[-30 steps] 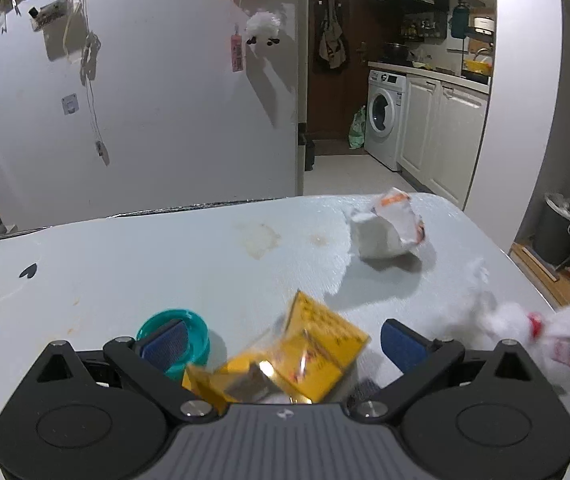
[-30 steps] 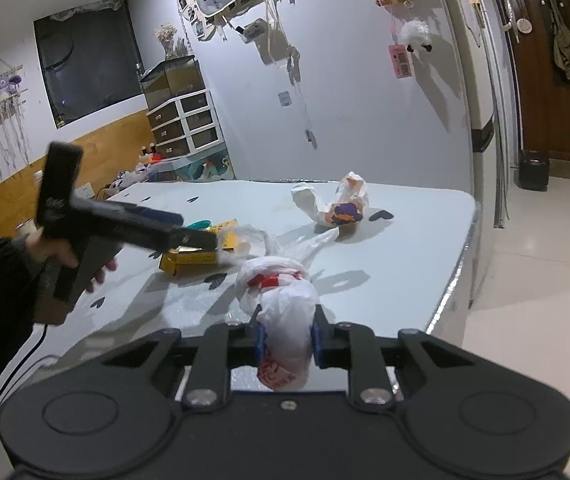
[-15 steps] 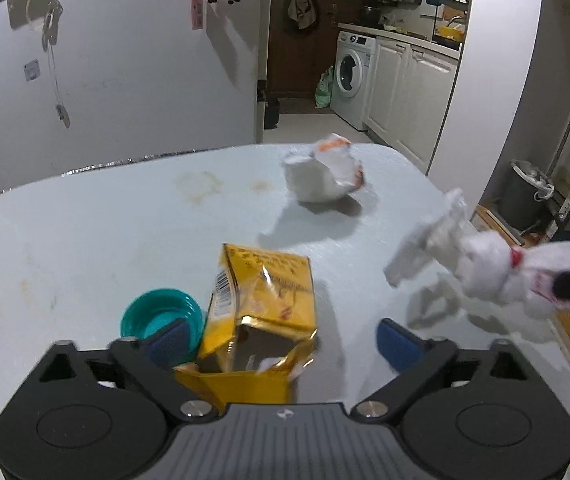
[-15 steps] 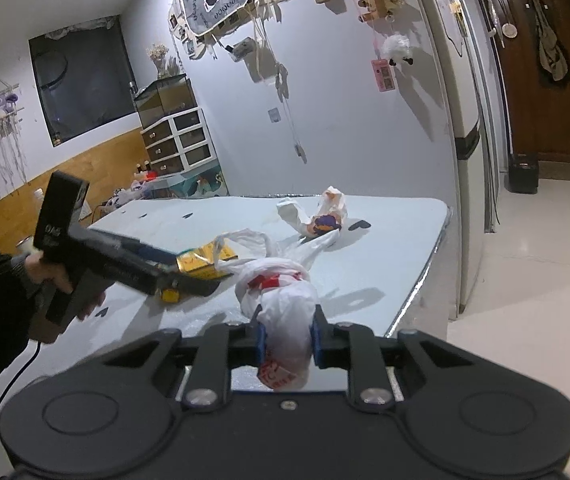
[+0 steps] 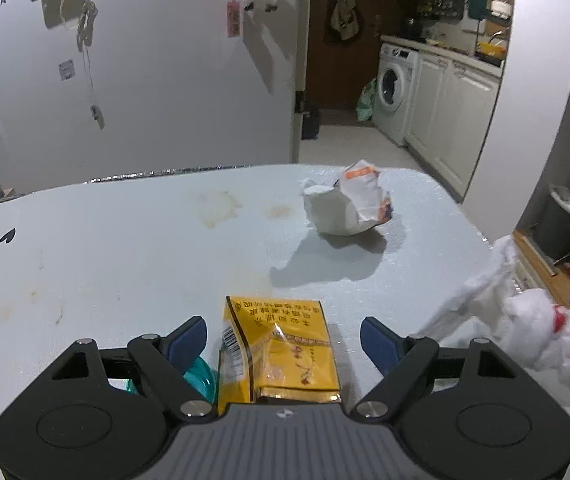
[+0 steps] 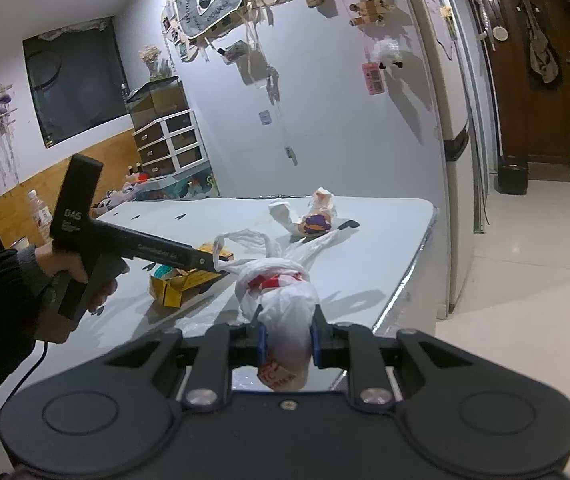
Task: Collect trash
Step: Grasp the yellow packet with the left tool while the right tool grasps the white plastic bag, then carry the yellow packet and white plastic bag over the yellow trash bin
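My left gripper [image 5: 283,340] is open, its jaws on either side of a yellow snack packet [image 5: 281,356] that lies on the pale table [image 5: 125,248]. A teal lid [image 5: 201,376] sits under its left finger. A crumpled white wrapper [image 5: 347,210] lies farther back. My right gripper [image 6: 287,344] is shut on a white plastic bag [image 6: 281,300] with red print, held over the table's near edge. The bag [image 5: 541,328] also shows at the right of the left wrist view. The right wrist view shows the left gripper [image 6: 209,260] over the packet [image 6: 185,284] and the wrapper [image 6: 313,216].
A white wall with hanging ornaments stands behind the table. The table's right edge [image 6: 413,276] drops to a tiled floor. A kitchen with a washing machine [image 5: 395,92] lies beyond. A bin [image 5: 565,220] stands on the floor at the right.
My left gripper has moved forward over the yellow packet, which now lies flat between the open jaws. The right gripper holds the bag as before, a little nearer the table.
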`<state>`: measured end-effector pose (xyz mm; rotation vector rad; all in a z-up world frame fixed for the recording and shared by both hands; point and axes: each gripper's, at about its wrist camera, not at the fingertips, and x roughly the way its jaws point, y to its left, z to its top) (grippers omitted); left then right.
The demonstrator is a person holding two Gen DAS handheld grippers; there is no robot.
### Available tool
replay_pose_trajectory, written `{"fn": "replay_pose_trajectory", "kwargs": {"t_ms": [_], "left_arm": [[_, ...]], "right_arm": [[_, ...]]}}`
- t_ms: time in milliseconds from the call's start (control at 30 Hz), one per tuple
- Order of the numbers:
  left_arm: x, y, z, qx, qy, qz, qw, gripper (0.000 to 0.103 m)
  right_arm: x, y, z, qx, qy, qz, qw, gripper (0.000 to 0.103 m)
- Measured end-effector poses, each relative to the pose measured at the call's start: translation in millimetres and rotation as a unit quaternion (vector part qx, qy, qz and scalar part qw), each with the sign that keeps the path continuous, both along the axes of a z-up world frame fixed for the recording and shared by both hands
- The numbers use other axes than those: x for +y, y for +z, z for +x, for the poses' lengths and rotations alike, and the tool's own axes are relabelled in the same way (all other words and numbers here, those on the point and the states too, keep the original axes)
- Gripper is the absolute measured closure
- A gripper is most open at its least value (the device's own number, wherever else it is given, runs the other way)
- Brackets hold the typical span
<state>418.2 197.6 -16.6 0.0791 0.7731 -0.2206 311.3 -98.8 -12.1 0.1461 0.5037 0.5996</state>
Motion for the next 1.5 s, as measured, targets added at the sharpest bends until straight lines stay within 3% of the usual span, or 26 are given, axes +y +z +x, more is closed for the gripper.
{"fn": "replay_pose_trajectory", "kwargs": {"t_ms": [233, 500, 833, 1500], "left_arm": [[-6, -7, -2, 0.026, 0.000, 0.006, 0.9997, 0.035], [-12, -3, -30, 0.037, 0.013, 0.000, 0.9992, 0.040], [-31, 17, -72, -0.017, 0.047, -0.010, 0.9987, 0.045], [-115, 71, -180, -0.096, 0.031, 0.001, 0.9949, 0.047]], "right_arm": [[-5, -1, -2, 0.002, -0.008, 0.000, 1.000, 0.082], [-5, -3, -6, 0.006, -0.024, -0.009, 1.000, 0.082], [-15, 8, -23, -0.009, -0.044, -0.015, 0.999, 0.083], [-75, 50, -97, -0.054, -0.110, -0.018, 0.992, 0.083]]}}
